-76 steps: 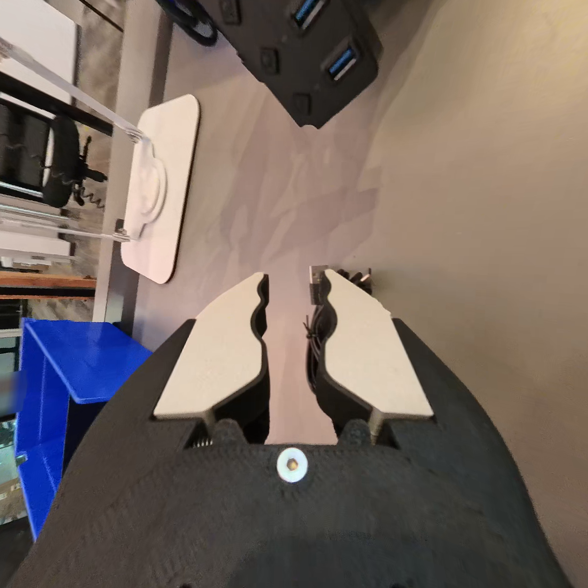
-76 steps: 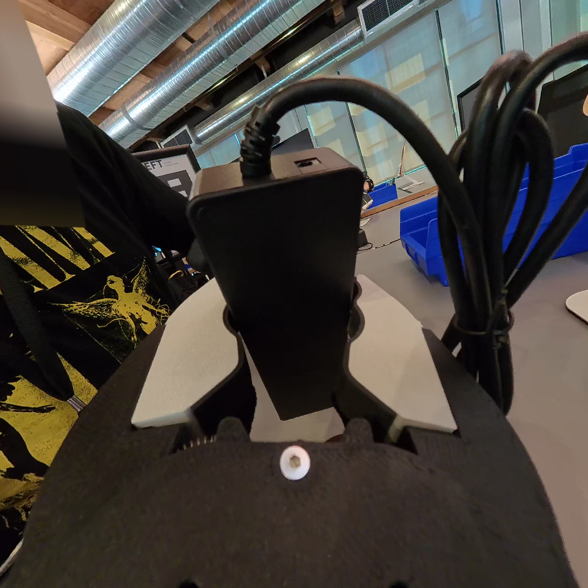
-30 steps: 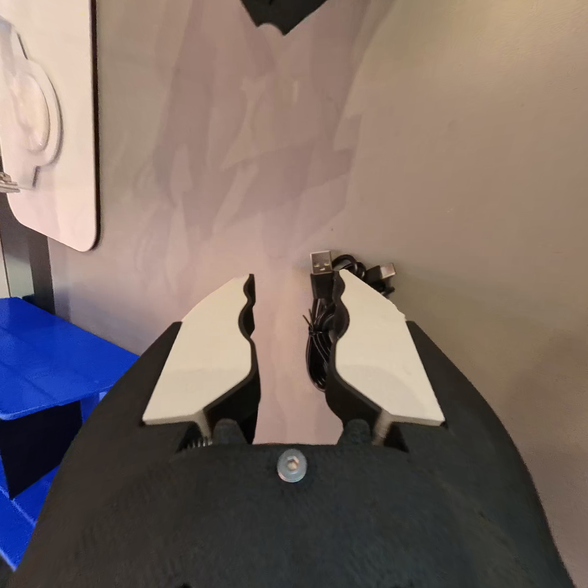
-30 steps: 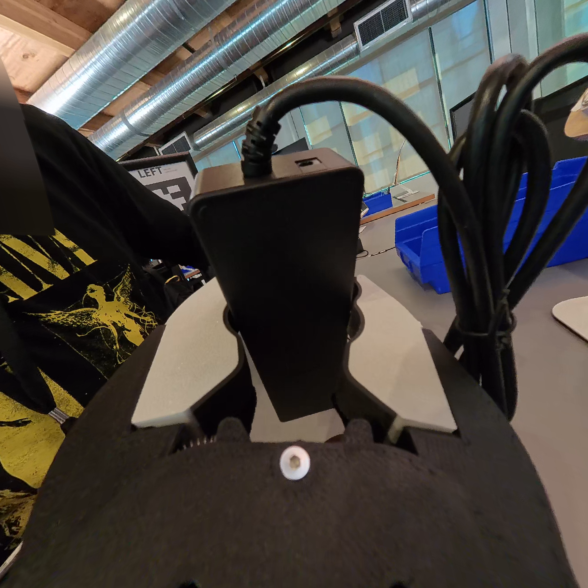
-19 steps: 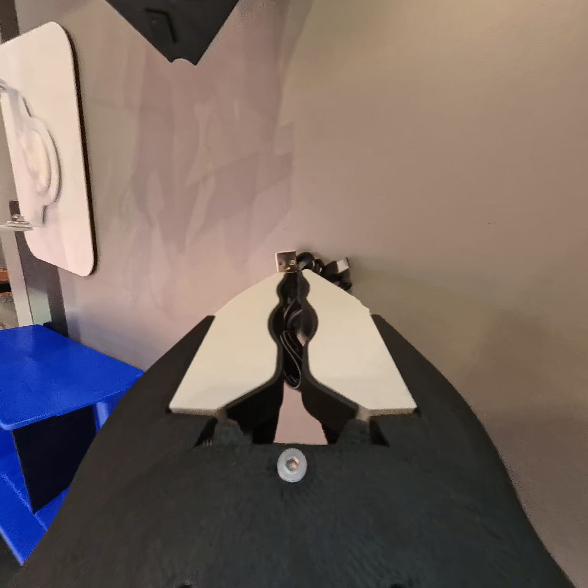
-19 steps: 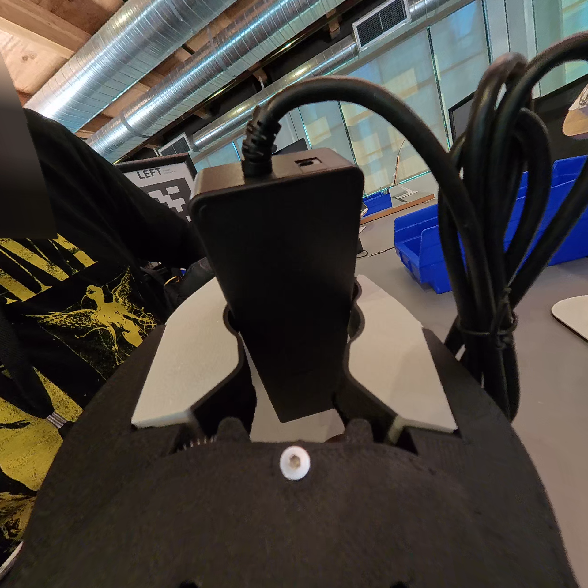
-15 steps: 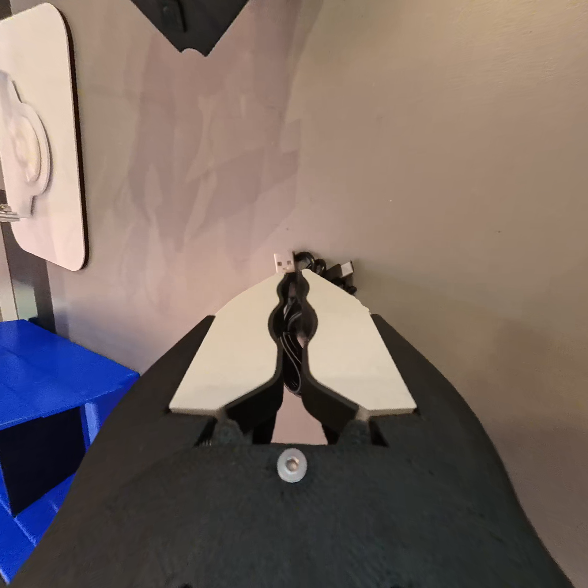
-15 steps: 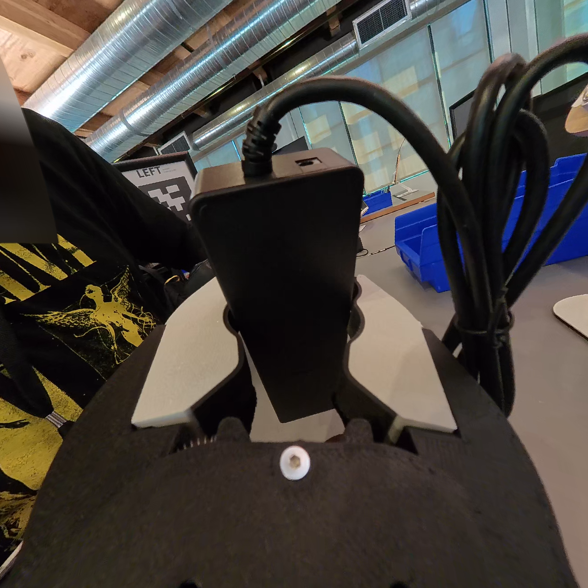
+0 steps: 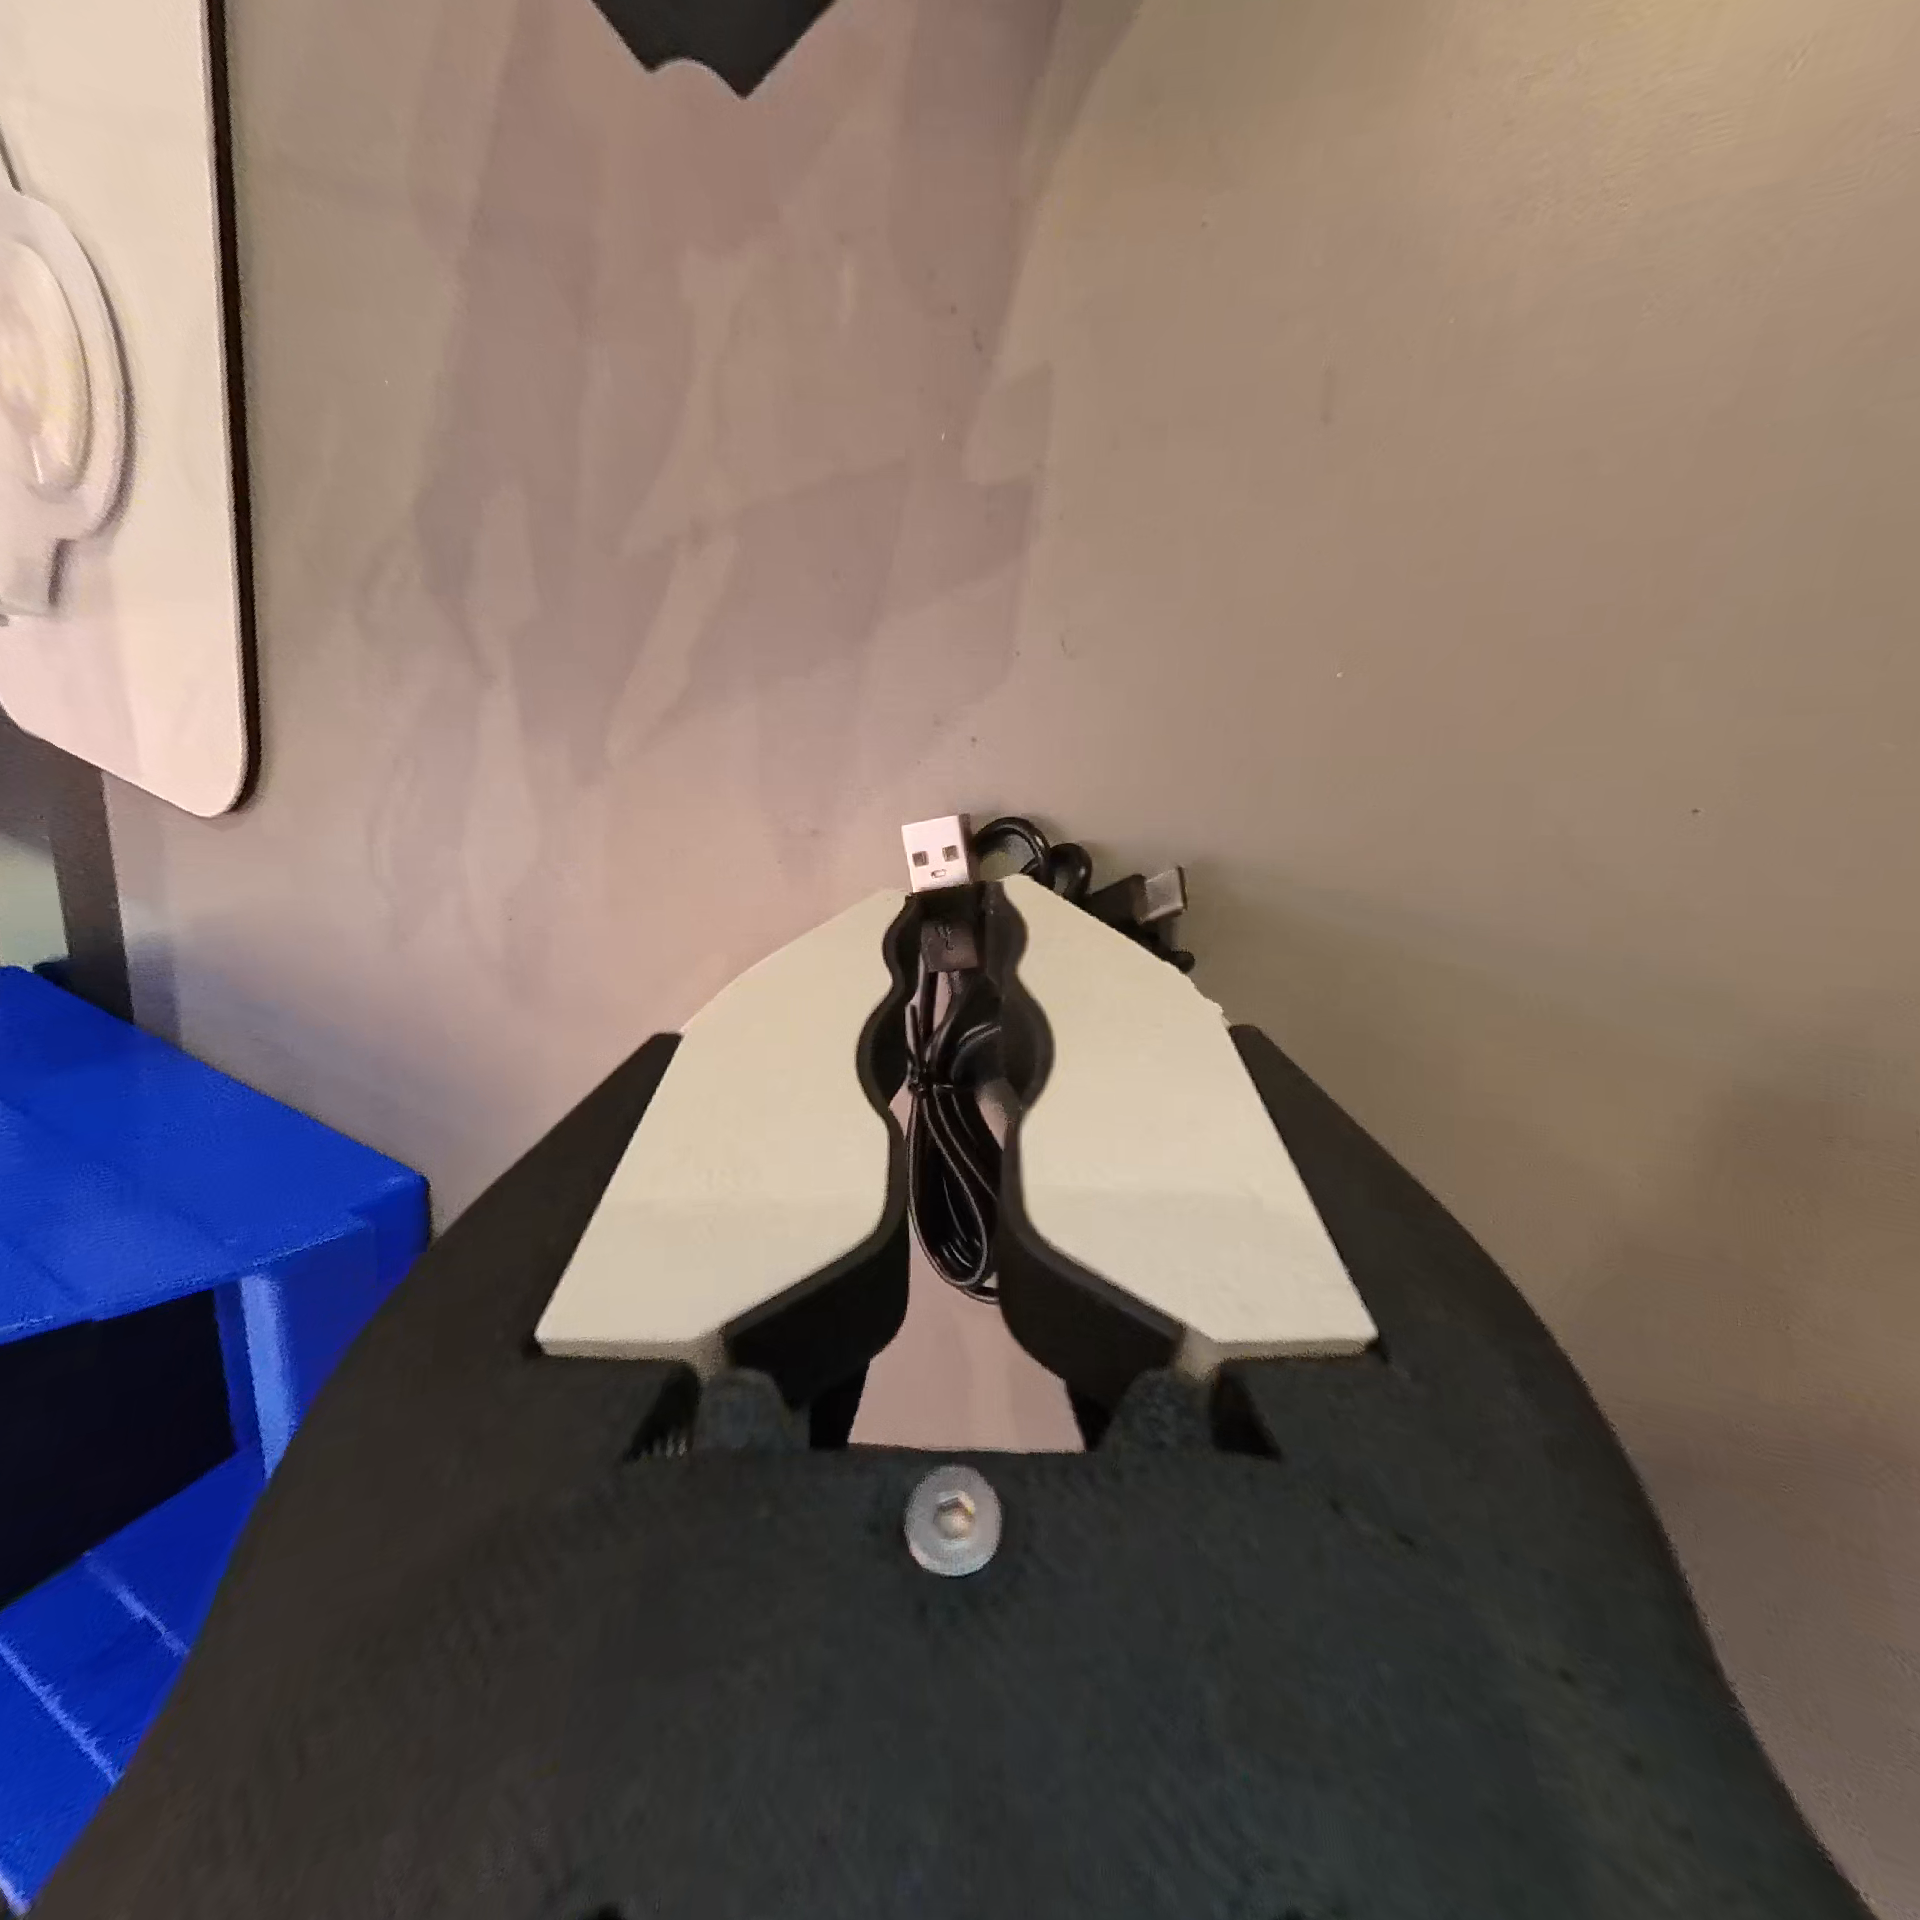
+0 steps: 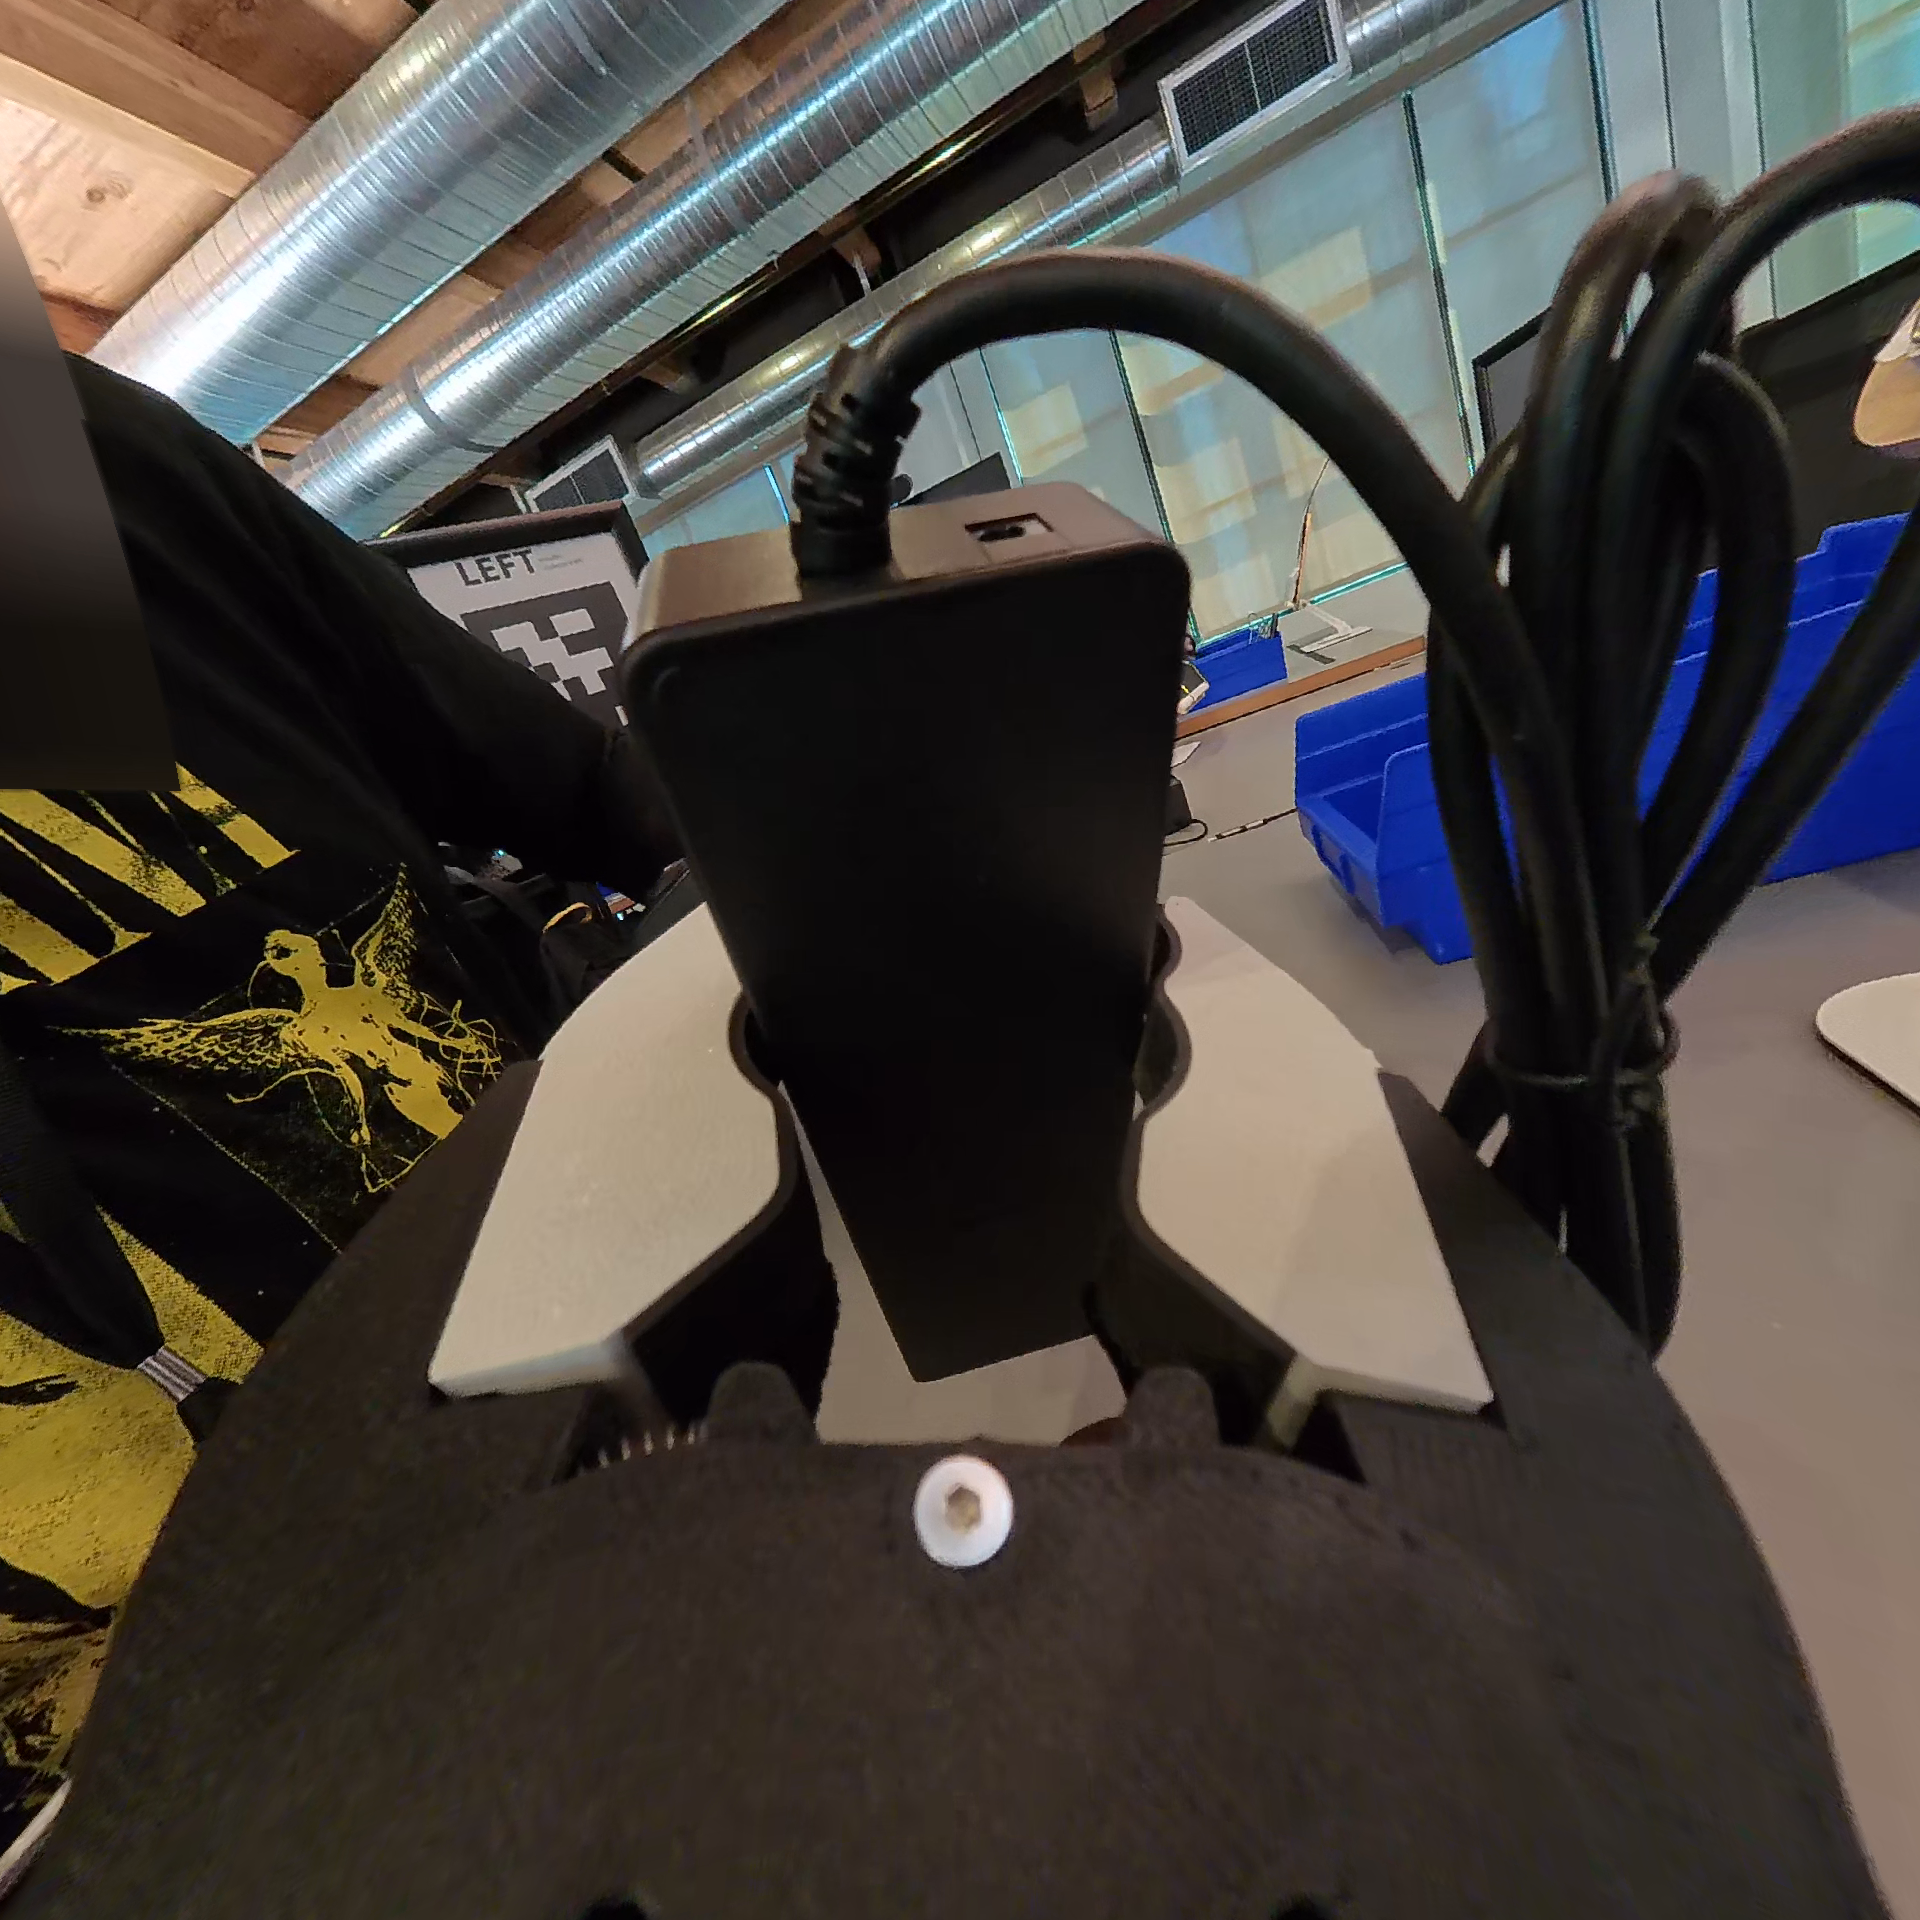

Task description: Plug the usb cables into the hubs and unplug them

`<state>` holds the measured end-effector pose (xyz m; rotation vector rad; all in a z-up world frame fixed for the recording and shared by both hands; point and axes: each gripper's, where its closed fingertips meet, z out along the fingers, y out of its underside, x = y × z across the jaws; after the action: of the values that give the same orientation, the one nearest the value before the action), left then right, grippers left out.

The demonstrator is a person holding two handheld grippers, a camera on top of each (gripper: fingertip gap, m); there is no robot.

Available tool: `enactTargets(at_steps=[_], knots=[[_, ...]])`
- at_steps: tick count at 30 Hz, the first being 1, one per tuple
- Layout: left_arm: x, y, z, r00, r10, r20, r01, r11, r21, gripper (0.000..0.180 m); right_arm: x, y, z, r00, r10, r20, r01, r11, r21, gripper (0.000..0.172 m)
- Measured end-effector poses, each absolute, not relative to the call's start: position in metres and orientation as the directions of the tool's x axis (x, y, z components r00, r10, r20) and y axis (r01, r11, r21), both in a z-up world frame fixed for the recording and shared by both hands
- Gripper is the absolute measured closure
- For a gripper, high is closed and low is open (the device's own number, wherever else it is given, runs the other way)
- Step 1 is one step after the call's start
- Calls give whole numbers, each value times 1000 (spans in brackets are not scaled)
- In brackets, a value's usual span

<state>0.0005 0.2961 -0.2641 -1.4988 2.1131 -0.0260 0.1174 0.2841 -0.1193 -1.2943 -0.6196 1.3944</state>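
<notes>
Cable work on a grey table (image 9: 1455,520): the left gripper (image 9: 948,902) has its two pale fingers (image 9: 769,1122) drawn close around a bundled black usb cable (image 9: 951,1174), pinching the black body of the plug at the tips. The silver plug end (image 9: 937,854) sticks out just past the fingertips, and the thin cord loops back between the fingers toward the gripper body. A second, smaller connector (image 9: 1153,891) of the same bundle shows just beyond the right finger. A corner of a black hub (image 9: 717,42) hangs at the top edge of the left wrist view, well apart from the plug. A white board (image 9: 125,416) lies at the left, a blue bin (image 9: 156,1195) below it.

The right gripper (image 10: 951,977) clamps a black hub (image 10: 914,831) upright between its fingers (image 10: 623,1143), both sides of the hub pressed into the notches. A thick black cord (image 10: 1195,343) arches from the hub's top into a tied coil (image 10: 1590,831) at the right. A person's black sleeve (image 10: 312,644) fills the left, blue bins (image 10: 1382,831) stand behind on the table
</notes>
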Motion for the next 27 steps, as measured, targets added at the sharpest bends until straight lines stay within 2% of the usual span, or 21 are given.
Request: enactTargets(at_steps=[1, 9, 14, 19, 22, 24, 27], knots=[[1, 297, -266, -234, -883, -407, -877, 373, -304, 162, 117, 284, -119, 175, 917, -357, -349, -281, -894, 106], [-3, 296, -267, -217, -891, -399, -885, 352, -305, 165, 116, 284, -119, 175, 918, -355, -351, -278, -894, 106], [-1, 298, -264, -205, -830, -518, -856, 408, -316, 165, 118, 283, -117, 177, 919, -351, -357, -272, -894, 106], [1, 298, -262, -171, -824, -541, -826, 419, -377, 165, 120, 283, -116, 174, 920, -350, -363, -271, -891, 106], [-1, 306, -256, -159, -793, -588, -819, 438, -369, 166, 120, 283, -116, 169, 920, -353, -366, -274, -889, 106], [1, 309, -245, -106, -826, -554, -815, 391, -427, 166, 119, 283, -115, 166, 922, -350, -368, -271, -889, 106], [7, 306, -232, -134, -874, -468, -825, 360, -436, 166, 116, 283, -116, 163, 924, -346, -360, -270, -893, 106]])
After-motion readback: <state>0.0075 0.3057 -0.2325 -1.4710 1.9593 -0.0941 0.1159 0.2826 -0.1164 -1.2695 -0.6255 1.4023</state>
